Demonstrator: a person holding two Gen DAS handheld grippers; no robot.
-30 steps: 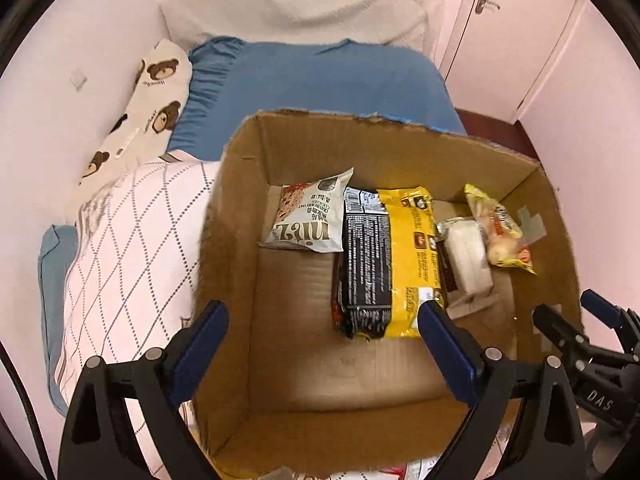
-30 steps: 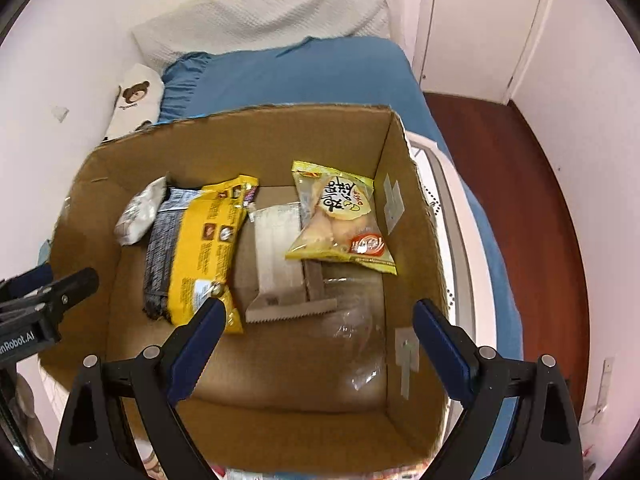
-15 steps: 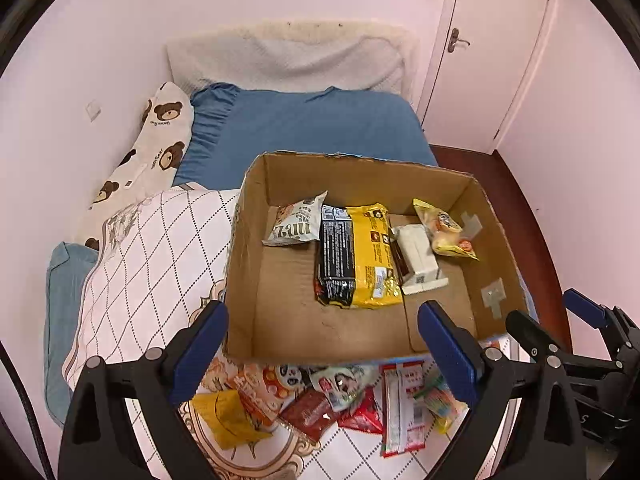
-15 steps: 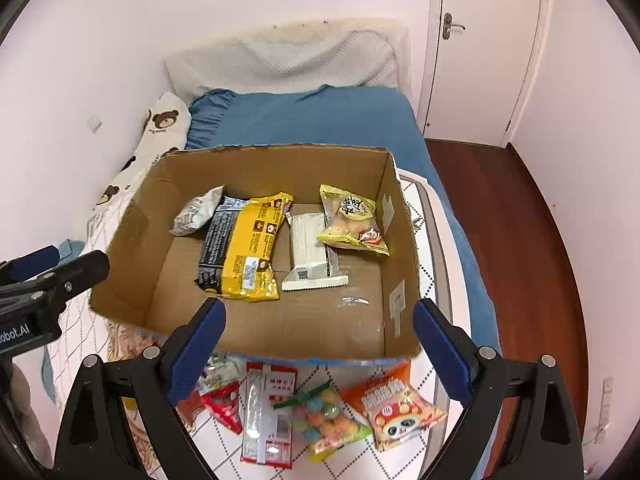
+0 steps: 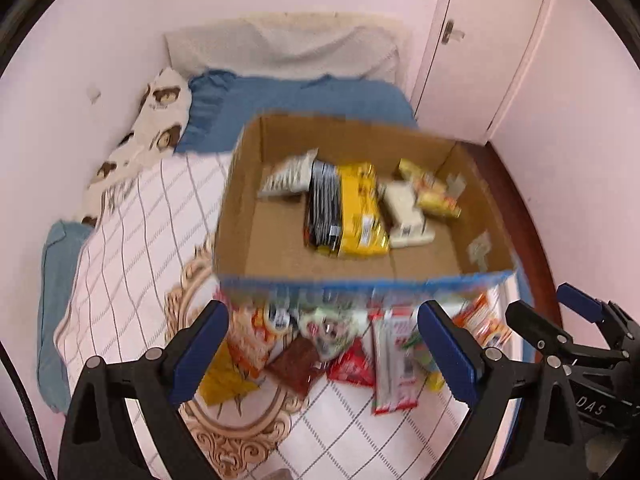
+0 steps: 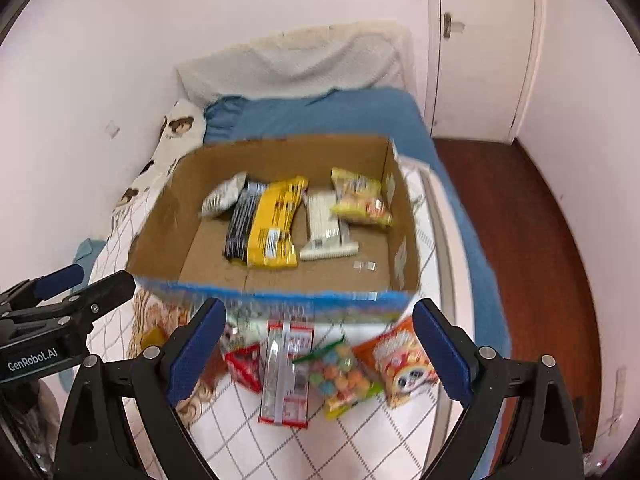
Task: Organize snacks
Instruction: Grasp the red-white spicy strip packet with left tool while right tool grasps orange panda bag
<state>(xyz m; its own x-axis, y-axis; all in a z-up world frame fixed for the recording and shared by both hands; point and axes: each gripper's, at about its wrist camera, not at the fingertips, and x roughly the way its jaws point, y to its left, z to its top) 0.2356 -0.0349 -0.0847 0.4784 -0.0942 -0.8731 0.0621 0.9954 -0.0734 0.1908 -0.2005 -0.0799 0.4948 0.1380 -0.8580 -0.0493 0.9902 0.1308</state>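
A cardboard box (image 5: pixel 240 200) (image 6: pixel 160 220) stands on the bed. In it lie a white-grey bag (image 5: pixel 288 176), a black-and-yellow pack (image 5: pixel 344 212) (image 6: pixel 268 224), a white bar (image 5: pixel 408 216) (image 6: pixel 326 224) and a yellow bag (image 5: pixel 434 188) (image 6: pixel 360 196). Loose snacks lie in front of the box: a red-white strip pack (image 6: pixel 286 372), a bag of coloured balls (image 6: pixel 340 376), an orange bag (image 6: pixel 402 362), a red pack (image 6: pixel 244 364), a brown pack (image 5: pixel 298 364). My left gripper (image 5: pixel 324 352) and right gripper (image 6: pixel 320 350) hang above them, both open and holding nothing.
A checked white blanket (image 5: pixel 132 240) covers the near bed, with a blue sheet (image 5: pixel 300 96) and a bear-print pillow (image 5: pixel 160 120) behind. A white door (image 6: pixel 480 48) and dark wooden floor (image 6: pixel 520 240) lie to the right. The wall runs along the left.
Both grippers have drawn back and up from over the box. The box has shrunk in view, and the loose snacks in front of it have come into sight.
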